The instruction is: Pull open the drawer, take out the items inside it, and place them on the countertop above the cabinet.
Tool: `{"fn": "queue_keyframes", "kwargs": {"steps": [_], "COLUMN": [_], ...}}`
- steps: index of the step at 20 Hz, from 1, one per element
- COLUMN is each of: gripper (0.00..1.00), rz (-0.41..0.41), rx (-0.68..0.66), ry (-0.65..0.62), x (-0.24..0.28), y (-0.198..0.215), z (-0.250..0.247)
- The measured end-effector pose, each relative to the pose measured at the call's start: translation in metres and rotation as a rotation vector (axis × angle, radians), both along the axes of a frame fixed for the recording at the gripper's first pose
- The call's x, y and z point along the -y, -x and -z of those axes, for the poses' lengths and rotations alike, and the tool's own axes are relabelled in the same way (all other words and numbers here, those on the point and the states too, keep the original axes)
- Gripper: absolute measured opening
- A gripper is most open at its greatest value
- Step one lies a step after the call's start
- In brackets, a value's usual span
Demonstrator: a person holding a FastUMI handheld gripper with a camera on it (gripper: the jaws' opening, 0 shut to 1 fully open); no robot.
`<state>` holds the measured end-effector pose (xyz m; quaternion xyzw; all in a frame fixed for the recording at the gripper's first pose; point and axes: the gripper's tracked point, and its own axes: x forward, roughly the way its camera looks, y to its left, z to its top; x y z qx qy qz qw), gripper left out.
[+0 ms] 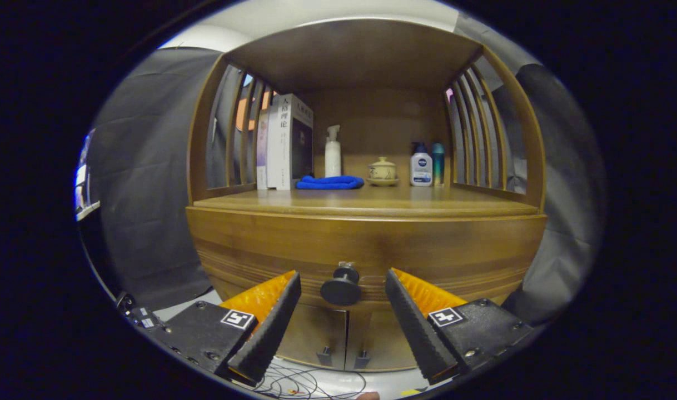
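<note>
- Facing a wooden cabinet (366, 244), the gripper (343, 286) has its two fingers (272, 325) spread wide apart, holding nothing.
- Sitting in the gap between the fingertips is the dark round knob (342, 288) of the drawer (366, 253); neither finger touches it.
- Closed flush with the cabinet front, the drawer hides whatever is inside it.
- Just above the drawer runs the countertop (372, 200), under a roofed shelf with slatted sides.
- Along the back of the countertop stand, from the left, upright books (285, 141), a white pump bottle (333, 153), a small lidded cup on a saucer (382, 171), a white bottle with a blue cap (421, 165) and a teal bottle (438, 163) just beside it.
- A folded blue cloth (329, 182) lies in front of the pump bottle, next to the books.
- Below the drawer are two closed cabinet doors (344, 339) with small handles, and thin cables (299, 383) trail on the floor.
</note>
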<state>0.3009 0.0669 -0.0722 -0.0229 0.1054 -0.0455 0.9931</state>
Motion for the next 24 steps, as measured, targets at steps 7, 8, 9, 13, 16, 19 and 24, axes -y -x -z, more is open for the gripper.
{"fn": "queue_keyframes", "kwargs": {"steps": [7, 8, 9, 13, 16, 19, 24], "gripper": [0.72, 0.66, 0.60, 0.43, 0.38, 0.36, 0.35], "rz": [0.055, 0.068, 0.071, 0.080, 0.075, 0.064, 0.025], "rx": [-0.063, -0.091, -0.092, -0.080, -0.078, -0.084, -0.074], "ry": [0.002, -0.009, -0.029, -0.030, 0.006, 0.003, 0.003], "x": [0.001, 0.003, 0.004, 0.006, 0.005, 0.005, -0.003], "y": [-0.017, -0.017, -0.016, -0.018, -0.017, -0.013, 0.022], "z": [0.018, 0.024, 0.024, 0.023, 0.022, 0.024, 0.023]}}
